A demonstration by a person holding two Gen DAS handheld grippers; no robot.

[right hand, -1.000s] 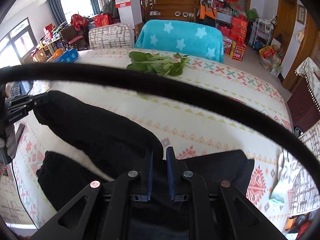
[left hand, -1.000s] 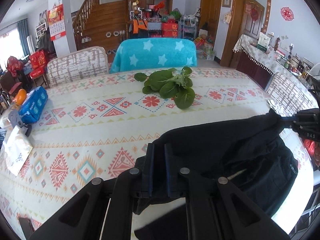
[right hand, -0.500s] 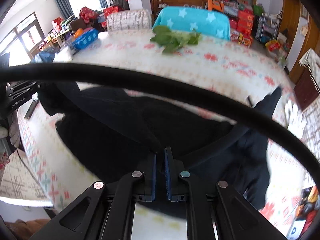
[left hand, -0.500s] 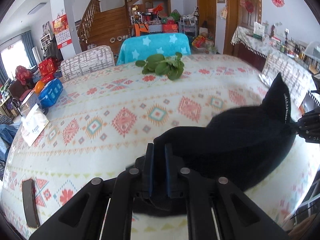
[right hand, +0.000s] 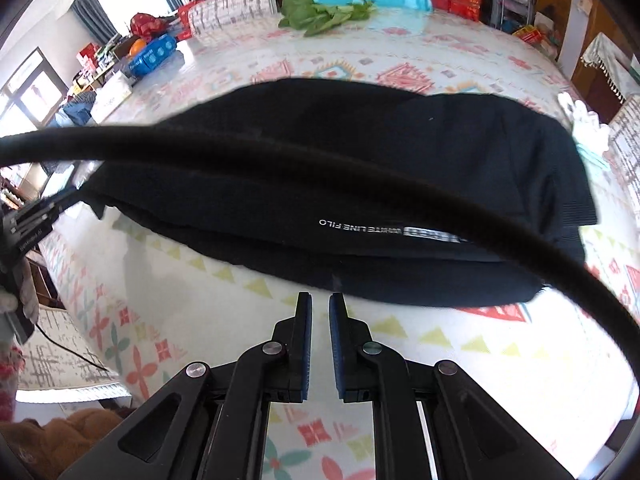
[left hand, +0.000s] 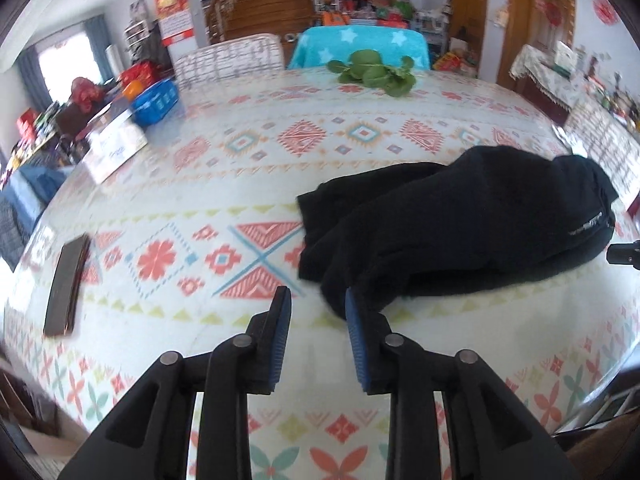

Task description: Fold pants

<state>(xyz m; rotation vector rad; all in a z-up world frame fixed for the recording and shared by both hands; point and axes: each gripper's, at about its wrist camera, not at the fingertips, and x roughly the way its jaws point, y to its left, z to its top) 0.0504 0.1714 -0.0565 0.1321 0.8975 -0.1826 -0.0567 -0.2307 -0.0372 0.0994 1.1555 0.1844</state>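
Note:
The black pants (left hand: 460, 220) lie folded in a bundle on the patterned tablecloth (left hand: 240, 240). My left gripper (left hand: 316, 300) is open and empty; its right finger touches the bundle's near left corner. In the right wrist view the pants (right hand: 360, 168) fill the middle, with a white logo strip on the front layer. My right gripper (right hand: 320, 304) is nearly closed with a narrow gap, empty, just short of the pants' near edge. A black cable (right hand: 360, 184) crosses that view in front of the pants.
Green leafy vegetables (left hand: 372, 72) lie at the table's far edge. A dark phone (left hand: 66, 284) lies at the left. A blue basket (left hand: 156, 100) and a white box (left hand: 116, 148) stand at the far left. Chairs stand behind the table. A white cloth (right hand: 584, 124) lies at the right.
Both grippers have let go of the pants and drawn back toward the table's near edge. The pants, held up before, now lie folded on the table. The left jaws have opened wide.

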